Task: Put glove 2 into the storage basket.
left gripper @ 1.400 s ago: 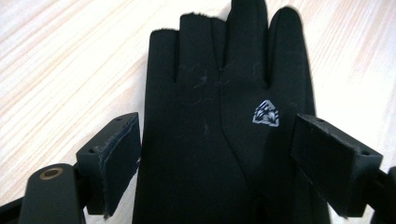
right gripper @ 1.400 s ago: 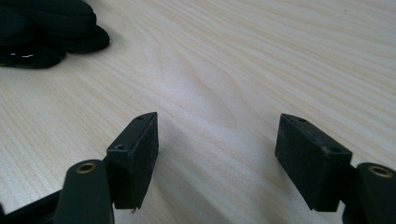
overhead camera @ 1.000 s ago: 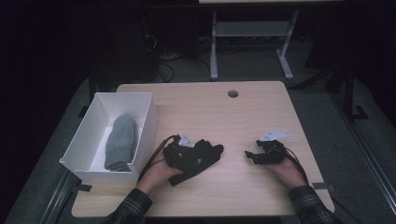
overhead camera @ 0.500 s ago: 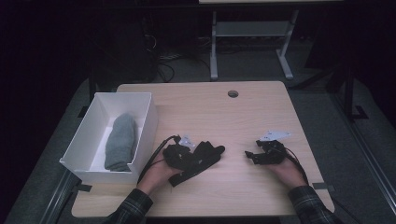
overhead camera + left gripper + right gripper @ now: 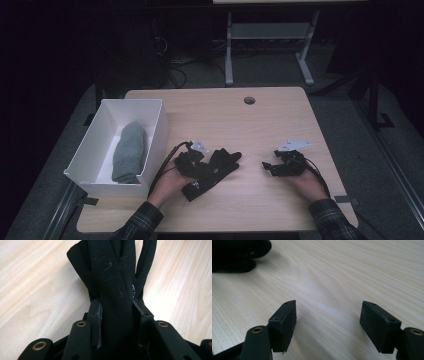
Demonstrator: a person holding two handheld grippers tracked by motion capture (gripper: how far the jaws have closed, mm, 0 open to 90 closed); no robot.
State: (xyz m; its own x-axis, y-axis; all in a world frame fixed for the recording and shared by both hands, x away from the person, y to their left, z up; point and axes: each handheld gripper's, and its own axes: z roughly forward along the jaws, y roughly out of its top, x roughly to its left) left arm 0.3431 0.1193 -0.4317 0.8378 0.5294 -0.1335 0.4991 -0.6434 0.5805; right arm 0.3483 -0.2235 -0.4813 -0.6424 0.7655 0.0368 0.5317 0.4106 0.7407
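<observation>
A black sock (image 5: 227, 161) lies on the wooden table (image 5: 225, 115) left of centre. My left gripper (image 5: 207, 167) points along it toward the right. Its jaws have just been closing with the sock between them. In the left gripper view both pads (image 5: 96, 315) press the bunched black sock (image 5: 112, 270), with my left gripper (image 5: 117, 307) shut on it. My right gripper (image 5: 267, 167) rests on the table at the right, pointing left. In the right gripper view, my right gripper (image 5: 328, 315) is open over bare wood. A grey sock (image 5: 130, 150) lies in the white box (image 5: 161, 127).
The white box stands at the table's left edge, close to my left hand. A round cable hole (image 5: 249, 100) sits near the far edge. Metal frame legs (image 5: 229, 55) stand on the dark floor beyond the table.
The left gripper's jaws have drawn in on the black sock, which now looks narrower and bunched at the gripper. The right gripper has stayed put.
</observation>
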